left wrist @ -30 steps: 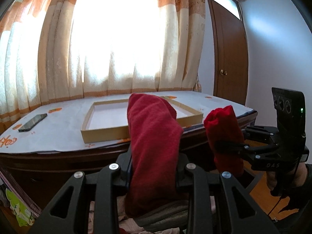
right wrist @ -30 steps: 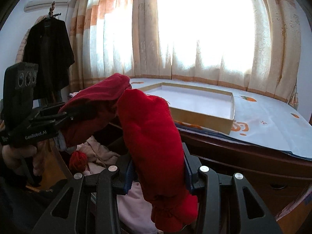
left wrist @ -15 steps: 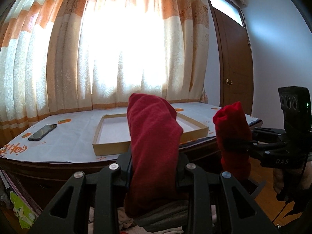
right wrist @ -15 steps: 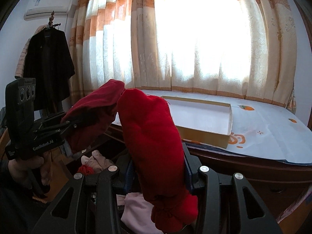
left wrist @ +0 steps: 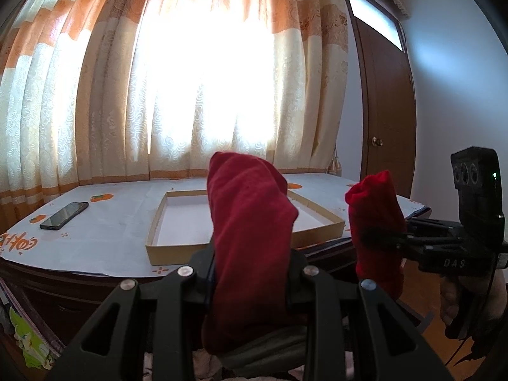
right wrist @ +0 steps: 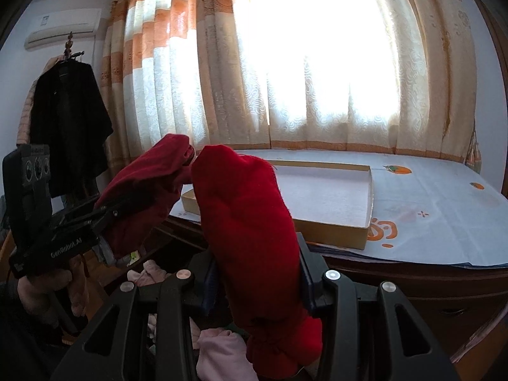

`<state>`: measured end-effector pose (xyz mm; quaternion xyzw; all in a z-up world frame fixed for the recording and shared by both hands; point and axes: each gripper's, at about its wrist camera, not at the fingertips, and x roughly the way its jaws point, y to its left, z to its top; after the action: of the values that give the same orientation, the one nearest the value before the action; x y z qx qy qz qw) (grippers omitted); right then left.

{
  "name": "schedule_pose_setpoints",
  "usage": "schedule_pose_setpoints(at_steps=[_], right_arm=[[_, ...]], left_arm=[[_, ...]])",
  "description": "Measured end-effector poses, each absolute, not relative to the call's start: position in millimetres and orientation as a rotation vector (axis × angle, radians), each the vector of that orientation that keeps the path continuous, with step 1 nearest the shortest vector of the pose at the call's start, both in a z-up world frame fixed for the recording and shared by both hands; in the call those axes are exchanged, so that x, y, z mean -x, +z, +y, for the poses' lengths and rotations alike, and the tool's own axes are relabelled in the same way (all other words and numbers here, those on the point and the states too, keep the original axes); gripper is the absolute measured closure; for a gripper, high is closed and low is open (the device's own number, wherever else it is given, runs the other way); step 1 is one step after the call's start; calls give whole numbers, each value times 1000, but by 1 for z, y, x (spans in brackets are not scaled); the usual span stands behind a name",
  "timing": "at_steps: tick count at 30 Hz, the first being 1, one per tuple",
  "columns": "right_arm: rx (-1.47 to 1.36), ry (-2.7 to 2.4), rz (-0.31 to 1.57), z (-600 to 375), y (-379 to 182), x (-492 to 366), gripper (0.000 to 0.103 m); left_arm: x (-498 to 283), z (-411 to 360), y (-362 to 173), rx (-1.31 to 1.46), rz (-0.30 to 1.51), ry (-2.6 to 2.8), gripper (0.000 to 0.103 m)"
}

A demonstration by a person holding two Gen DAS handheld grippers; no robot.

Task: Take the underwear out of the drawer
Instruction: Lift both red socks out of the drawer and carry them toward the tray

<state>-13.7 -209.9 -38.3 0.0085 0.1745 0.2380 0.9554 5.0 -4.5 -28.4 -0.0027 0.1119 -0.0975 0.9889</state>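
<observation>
Red underwear, two pieces [left wrist: 250, 222] [right wrist: 244, 222], one clamped in each claw [left wrist: 250, 273] [right wrist: 254, 273].

A table [left wrist: 104, 222] under a white printed cloth carries a shallow cardboard tray [left wrist: 177, 247], lying empty near its front edge. A dark phone [left wrist: 63, 211] lies flat on the cloth, well apart from the tray, toward the left in the left wrist view. Behind the table hang cream and orange curtains [left wrist: 197, 73], brightly backlit. A brown door [left wrist: 387, 101] with a round knob stands beyond them. In the right wrist view a black coat [right wrist: 66, 120] hangs by the curtains, below a wall air conditioner [right wrist: 63, 28].
</observation>
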Motion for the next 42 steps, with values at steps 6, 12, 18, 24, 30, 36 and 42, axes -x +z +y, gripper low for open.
schedule_pose_setpoints(at_steps=[6,12,18,24,30,36,42], right_arm=[[-17,474,354,-211,-29,3,59],[-10,464,354,-211,-17,-5,59],[-7,455,372,-210,-8,-18,59],[-15,437,404,-212,0,-39,59],[-47,429,446,-215,6,-64,59],[-53,431,472,-215,12,-82,59],[-70,431,495,-218,17,-97,59]], left_arm=[[-15,-9,-23,1,227,-198,74],[-24,-17,-14,-16,218,-197,74],[-38,-20,-4,-23,221,-201,74],[-56,-23,4,-27,237,-210,74],[-80,-25,4,-20,274,-215,74],[-102,-27,6,-25,307,-222,74],[-117,-30,11,-31,330,-231,74]])
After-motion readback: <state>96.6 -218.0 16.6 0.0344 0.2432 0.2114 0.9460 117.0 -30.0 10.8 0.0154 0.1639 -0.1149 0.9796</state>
